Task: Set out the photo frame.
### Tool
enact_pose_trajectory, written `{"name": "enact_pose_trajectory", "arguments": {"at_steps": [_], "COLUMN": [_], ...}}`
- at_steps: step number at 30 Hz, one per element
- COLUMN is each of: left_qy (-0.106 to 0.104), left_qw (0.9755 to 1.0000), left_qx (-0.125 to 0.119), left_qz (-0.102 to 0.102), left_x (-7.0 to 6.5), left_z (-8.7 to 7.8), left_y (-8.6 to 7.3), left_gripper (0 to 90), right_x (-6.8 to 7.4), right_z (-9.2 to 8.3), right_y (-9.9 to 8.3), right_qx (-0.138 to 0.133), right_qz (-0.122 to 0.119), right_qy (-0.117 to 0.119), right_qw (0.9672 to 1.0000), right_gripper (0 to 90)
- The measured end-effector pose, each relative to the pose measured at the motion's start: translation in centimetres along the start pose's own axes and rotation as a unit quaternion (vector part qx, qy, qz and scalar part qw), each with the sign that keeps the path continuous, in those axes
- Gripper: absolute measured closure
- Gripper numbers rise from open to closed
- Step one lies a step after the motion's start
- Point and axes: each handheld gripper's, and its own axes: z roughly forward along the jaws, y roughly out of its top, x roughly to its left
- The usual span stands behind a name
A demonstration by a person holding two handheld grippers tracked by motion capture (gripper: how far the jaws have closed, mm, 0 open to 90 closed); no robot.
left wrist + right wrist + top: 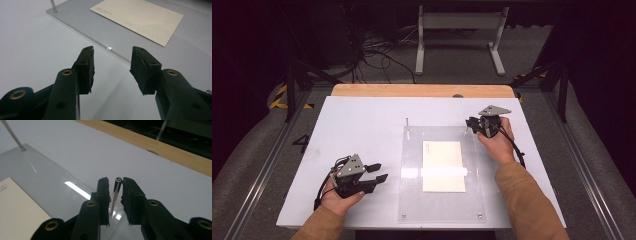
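R gripper (115,195) sits at the far right corner of the clear acrylic plate (409,195), its fingers (103,195) narrow around an upright metal pin (115,195) that stands in that corner. Pin is right between the pads, nearly touching the R one w/ a thin gap on the other side; can't tell if they press yet, so I'd call it a closing approach, not a firm grip. Gripper comes in roughly level so the pads meet the pin's shaft side-on, below its round top; that looks like the sensible way to pull or steady a thin post.

A 2nd pin (407,122) stands at the plate's far left corner, well off to the left of the R fingers. Both posts prob. serve as locating stops for the cream card (443,166), which lies flat mid-plate, near side of the R fingers and apart from them.

L gripper (377,172) rests low on the white bench (352,120), fingers (85,67) about half open w/ nothing between them. Plate edge is just ahead of the tips, card beyond that. It seems parked there, aimed at the plate's left edge, ready to steady or lift it while the R hand (497,142) works the pin.
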Motion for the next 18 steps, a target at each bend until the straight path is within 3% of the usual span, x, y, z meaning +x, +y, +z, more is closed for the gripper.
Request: {"name": "enact_pose_trajectory", "arguments": {"at_steps": [2, 6, 9, 14, 18], "left_qy": [0.0, -0.002, -0.006, -0.008, -0.008], "left_qw": [1.0, 1.0, 1.0, 1.0, 1.0], "left_qx": [0.002, 0.001, 0.0, 0.0, 0.001], "left_qz": [-0.001, 0.0, -0.001, 0.003, 0.0], "left_x": [-0.1, -0.1, -0.2, -0.3, -0.4], "left_z": [0.0, 0.1, 0.3, 0.3, 0.4], "left_y": [0.0, 0.0, -0.1, -0.1, -0.1], "left_gripper": [53.7, 53.6, 53.2, 52.6, 52.3], "right_x": [0.0, -0.4, -0.5, -0.9, -1.3], "right_z": [0.2, 0.2, 0.3, 0.4, 0.7], "right_y": [0.0, -0.2, -0.2, -0.8, -1.5], "right_qx": [0.0, -0.005, -0.006, -0.022, -0.044], "right_qz": [-0.006, 0.032, 0.038, 0.043, 0.062], "right_qy": [-0.004, 0.01, 0.01, 0.023, 0.033], "right_qw": [1.0, 0.9994, 0.9992, 0.9986, 0.9965], "right_gripper": [83.4, 85.1, 85.2, 85.2, 85.2]}}
